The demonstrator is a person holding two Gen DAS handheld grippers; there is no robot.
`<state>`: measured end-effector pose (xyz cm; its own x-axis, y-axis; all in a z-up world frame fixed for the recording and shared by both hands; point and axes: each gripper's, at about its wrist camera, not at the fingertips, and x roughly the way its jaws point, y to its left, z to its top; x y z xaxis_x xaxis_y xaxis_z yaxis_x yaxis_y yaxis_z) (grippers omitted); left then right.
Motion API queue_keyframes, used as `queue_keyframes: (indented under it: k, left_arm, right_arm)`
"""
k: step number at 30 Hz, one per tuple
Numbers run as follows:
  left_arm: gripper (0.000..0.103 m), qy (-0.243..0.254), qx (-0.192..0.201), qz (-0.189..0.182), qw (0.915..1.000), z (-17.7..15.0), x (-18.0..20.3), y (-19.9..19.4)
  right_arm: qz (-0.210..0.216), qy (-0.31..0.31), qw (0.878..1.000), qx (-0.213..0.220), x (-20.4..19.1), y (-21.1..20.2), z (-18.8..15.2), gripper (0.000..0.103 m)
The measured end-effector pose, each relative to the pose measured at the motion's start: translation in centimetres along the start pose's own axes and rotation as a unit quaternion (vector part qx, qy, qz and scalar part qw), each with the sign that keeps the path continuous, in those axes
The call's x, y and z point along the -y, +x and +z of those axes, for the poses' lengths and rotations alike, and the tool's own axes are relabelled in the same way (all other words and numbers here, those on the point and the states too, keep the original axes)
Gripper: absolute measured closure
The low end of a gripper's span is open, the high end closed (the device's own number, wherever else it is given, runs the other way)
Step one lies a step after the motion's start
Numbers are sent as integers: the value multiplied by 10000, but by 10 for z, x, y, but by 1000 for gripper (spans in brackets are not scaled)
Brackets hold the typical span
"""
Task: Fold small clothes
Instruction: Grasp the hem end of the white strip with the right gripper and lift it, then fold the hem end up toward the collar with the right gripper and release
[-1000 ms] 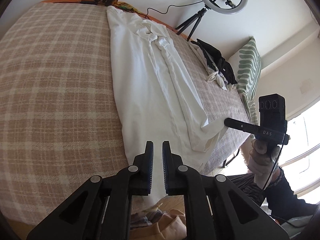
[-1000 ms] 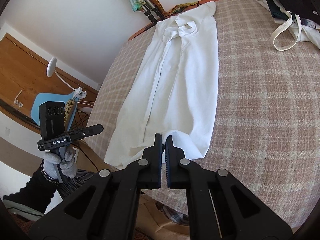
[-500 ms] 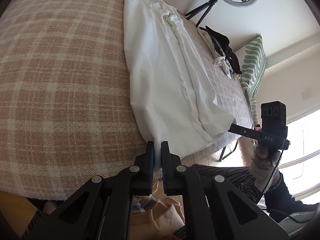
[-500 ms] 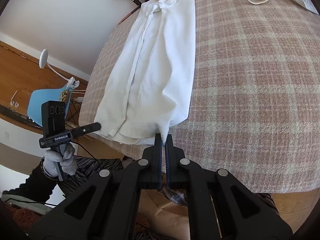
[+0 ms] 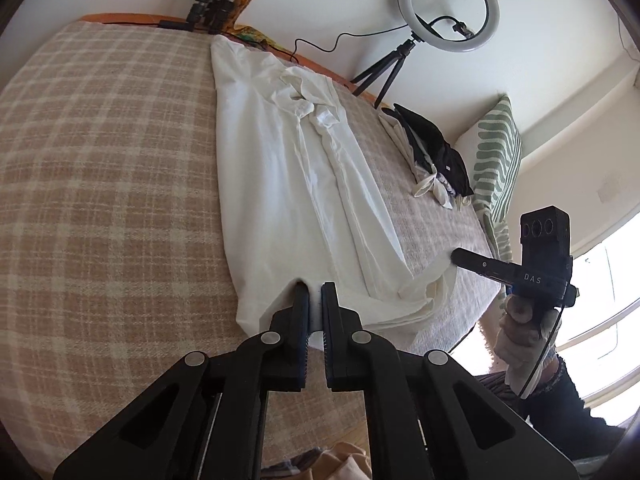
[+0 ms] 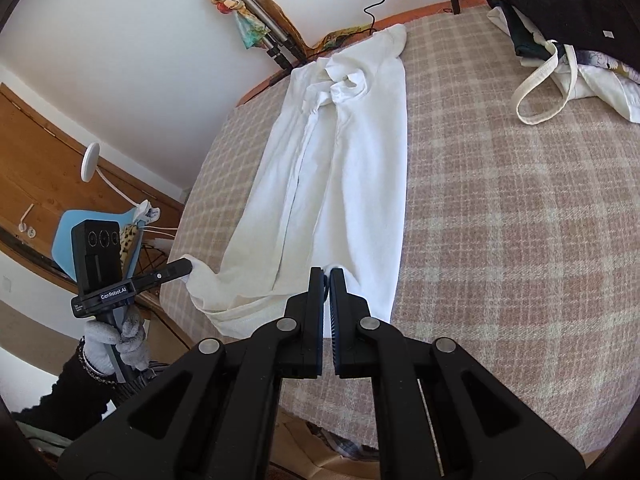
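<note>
A long white collared shirt (image 5: 304, 200) lies lengthwise on the plaid bed cover (image 5: 100, 200), collar at the far end, sides folded in. My left gripper (image 5: 314, 290) is shut on the shirt's near hem at its left corner. My right gripper (image 6: 329, 276) is shut on the shirt's hem (image 6: 352, 288) at its right corner. Each gripper shows in the other's view, the right one (image 5: 456, 256) and the left one (image 6: 186, 268), both pinching hem fabric, which is lifted slightly near the bed's front edge.
A pile of black and white clothes with a cream tote bag (image 6: 568, 52) lies at the far right of the bed. A striped green pillow (image 5: 496, 176), a ring light on a tripod (image 5: 448, 4) and a blue chair (image 6: 80, 232) stand around the bed.
Both grippers have carried the shirt's hem forward from off the bed's front edge back onto the bed, so the hem bunches near the edge.
</note>
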<state>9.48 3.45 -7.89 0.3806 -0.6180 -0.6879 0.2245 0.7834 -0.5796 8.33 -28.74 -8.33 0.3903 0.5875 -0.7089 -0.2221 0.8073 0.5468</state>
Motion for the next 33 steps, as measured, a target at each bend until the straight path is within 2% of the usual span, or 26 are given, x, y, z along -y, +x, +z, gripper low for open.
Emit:
queue_keyframes:
  k: [8,11,13,15,17,19,21,23,30,31,32,33]
  left_arm:
    - [99,-62,60,248,9997,46,-21,29]
    - [99,-131,32,303,9995,54,-30,37]
    - [96,-229,13,459,9987,59,-35,40]
    - [88,-312,55,564,9979,62,-40,36]
    - [84,-304,135,487,9983,61,-41,28]
    - [83,-107,237,482,9985,59,-37,22]
    - [81,82,194,496,9985,55,-36,22]
    - [76,89,149,490,9986,50,-37,24]
    - [76,165,-15,692,9975,48,-37,46]
    - [76,209,2,730,9971,48,-36,49]
    - [76,253,1,745,9969,48,-35,51]
    - [75,305,-20,742,9968,48,-33,55]
  right_arm:
    - [-497,-122,9986,148,5,31,51,99]
    - [-842,-313,9956,272,8,39,63,99]
    - [-820,-338,9957,255,13,40,66,98]
    - [-528,-115,9985,76,23,39,65,98]
    - [-287,-26,9996,-63,31,39,59,87]
    - [-320,-62,9994,-147,35,40,52,76]
    - [-226,13,9993,-290,41,45,46,72]
    - [-142,78,9990,-412,44,50,42,72]
    - [-369,-235,9965,-713,31,73,35,72]
    - [-437,-293,9962,-698,29,75,34,74]
    - [-474,-360,9958,-692,26,75,34,84]
    - [-543,-429,9952,-695,23,76,34,90]
